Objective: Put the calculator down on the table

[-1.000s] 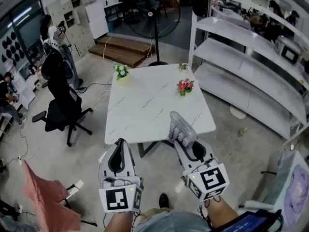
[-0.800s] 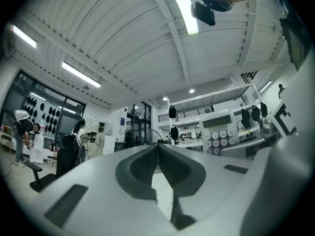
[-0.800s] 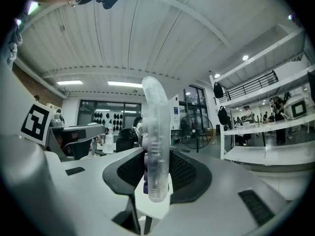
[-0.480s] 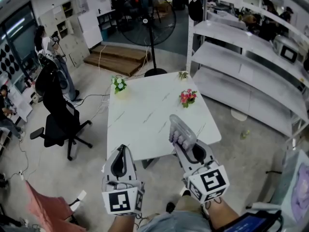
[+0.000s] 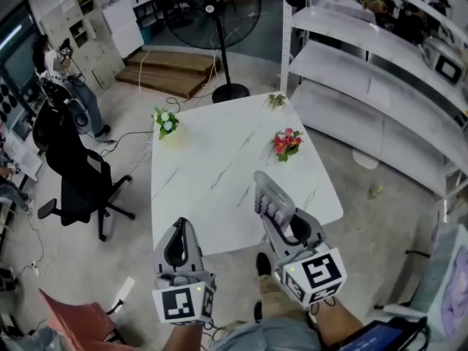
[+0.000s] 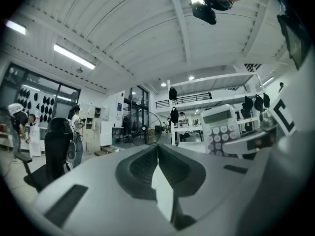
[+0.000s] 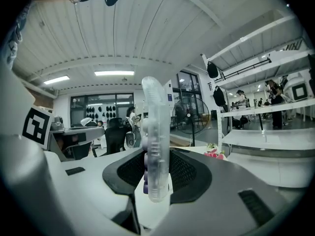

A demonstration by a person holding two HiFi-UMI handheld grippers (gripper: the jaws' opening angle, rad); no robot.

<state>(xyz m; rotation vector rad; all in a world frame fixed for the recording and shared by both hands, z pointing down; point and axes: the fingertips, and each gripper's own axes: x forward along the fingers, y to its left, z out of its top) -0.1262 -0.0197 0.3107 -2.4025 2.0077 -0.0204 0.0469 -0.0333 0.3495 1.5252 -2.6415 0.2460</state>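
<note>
Open workshop floor; square white marble-pattern table (image 5: 219, 159) in the middle of the head view, tiered white shelving (image 5: 380, 64) to its right

Pale grey translucent calculator with round keys (image 5: 268, 194): I see it clamped in the right gripper (image 5: 276, 216), off the tabletop, and in the head view it lies over the table's near right part, close to the edge. In the right gripper view it stands edge-on and upright (image 7: 157, 141) between the two dark pads, which press on both its sides; the lower end sits in the jaws and the rest sticks up past the tips

Left gripper (image 5: 180, 227): jaws together, tips meeting, nothing between them. It sits beside the right one, just short of the table's near edge

On the table: pink flowers (image 5: 287, 142) towards the right edge, white flowers (image 5: 165, 121) at the far left corner. Black office chair (image 5: 73, 174) left of the table, standing fan (image 5: 219, 35) beyond it
</note>
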